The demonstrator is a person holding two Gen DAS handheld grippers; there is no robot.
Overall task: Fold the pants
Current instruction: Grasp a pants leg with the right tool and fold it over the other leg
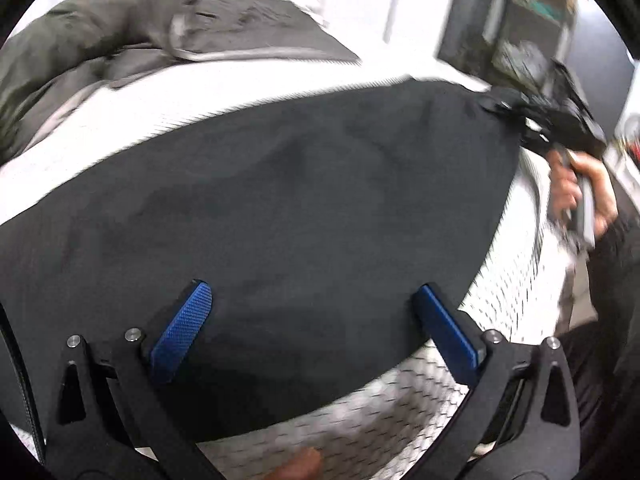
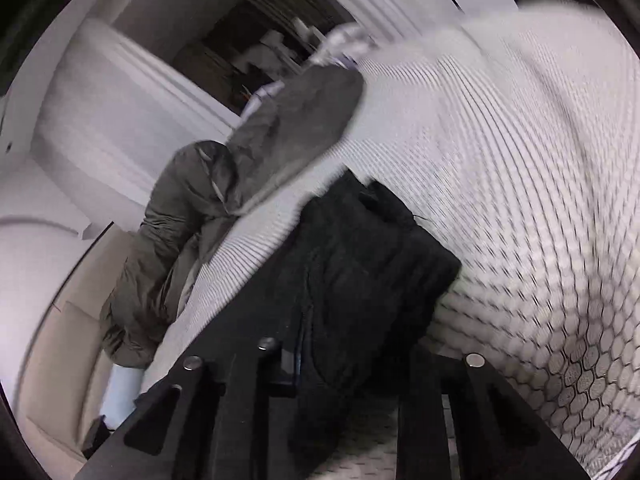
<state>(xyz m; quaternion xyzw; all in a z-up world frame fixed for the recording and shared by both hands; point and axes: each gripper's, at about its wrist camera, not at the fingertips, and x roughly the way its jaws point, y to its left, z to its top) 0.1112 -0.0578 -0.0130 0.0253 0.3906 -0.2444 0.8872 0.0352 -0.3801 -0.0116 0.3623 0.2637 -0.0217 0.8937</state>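
Black pants [image 1: 300, 184] lie spread flat on a white honeycomb-patterned bed cover [image 1: 404, 408]. My left gripper [image 1: 312, 292] hovers over their near edge, blue pads [image 1: 182, 332] wide apart and open, nothing pinched. At the pants' far right corner, a hand [image 1: 576, 184] holds my right gripper [image 1: 516, 116], which pinches the fabric there. In the right wrist view the picture is rolled and blurred. Bunched black pants cloth [image 2: 360, 264] runs between the fingers of the right gripper [image 2: 352, 328], which is shut on it.
An olive-grey jacket [image 1: 80, 40] is heaped at the far left of the bed cover [image 2: 520, 160], beside a dark grey folded piece [image 1: 260, 28]. Both show in the right wrist view, the jacket [image 2: 176, 224] and the grey piece [image 2: 296, 132]. White walls and a cluttered shelf [image 1: 520, 32] stand beyond.
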